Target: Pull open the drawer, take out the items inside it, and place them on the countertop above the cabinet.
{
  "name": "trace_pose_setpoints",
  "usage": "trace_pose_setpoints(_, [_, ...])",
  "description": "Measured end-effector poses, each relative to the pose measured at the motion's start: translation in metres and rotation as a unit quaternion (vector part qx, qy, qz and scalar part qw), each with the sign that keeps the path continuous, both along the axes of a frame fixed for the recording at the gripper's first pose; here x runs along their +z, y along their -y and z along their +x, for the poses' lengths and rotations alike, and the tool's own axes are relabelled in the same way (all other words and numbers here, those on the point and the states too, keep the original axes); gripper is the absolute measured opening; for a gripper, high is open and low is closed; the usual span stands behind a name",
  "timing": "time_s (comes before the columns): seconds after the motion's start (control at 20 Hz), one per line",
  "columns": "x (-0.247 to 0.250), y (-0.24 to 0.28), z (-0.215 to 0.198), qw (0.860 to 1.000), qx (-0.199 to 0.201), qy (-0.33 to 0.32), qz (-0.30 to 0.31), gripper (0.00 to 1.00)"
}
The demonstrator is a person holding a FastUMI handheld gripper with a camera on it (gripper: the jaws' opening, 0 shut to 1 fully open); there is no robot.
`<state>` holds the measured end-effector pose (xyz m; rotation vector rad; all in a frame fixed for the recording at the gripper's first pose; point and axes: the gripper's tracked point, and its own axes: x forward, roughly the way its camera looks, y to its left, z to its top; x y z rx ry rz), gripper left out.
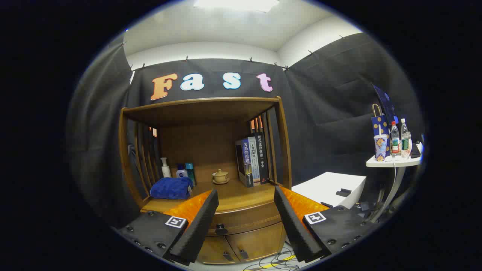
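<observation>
A wooden cabinet (280, 150) stands ahead of me against the booth wall. Its drawer (244, 218) is closed, with a dark knob (220, 228) seen between my fingers, closer to the left one. My gripper (246, 195) is open, held some way in front of the drawer, nothing between its fingers. The countertop (241, 195) above the drawer carries a folded blue towel (171, 188), a small lidded tea cup (220, 176) on a saucer and several upright books (251, 161). The drawer's contents are hidden.
Three bottles (180, 170) stand at the back left of the countertop. Two lower cabinet doors (241, 246) sit under the drawer, cables (276, 261) on the floor below. To the right are a white box (331, 188) and a white side table (393, 162) with bottles, a cup and a bag.
</observation>
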<state>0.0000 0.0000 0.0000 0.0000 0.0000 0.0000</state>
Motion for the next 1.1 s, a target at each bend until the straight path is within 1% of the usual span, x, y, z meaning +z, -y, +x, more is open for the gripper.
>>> trace_pose_setpoints(0.75, [-0.009, 0.000, -0.003, 1.000, 0.003, -0.012, -0.010, 0.98])
trace_pose_setpoints(1.1, [-0.026, -0.001, 0.004, 1.000, 0.002, -0.019, -0.009, 0.98])
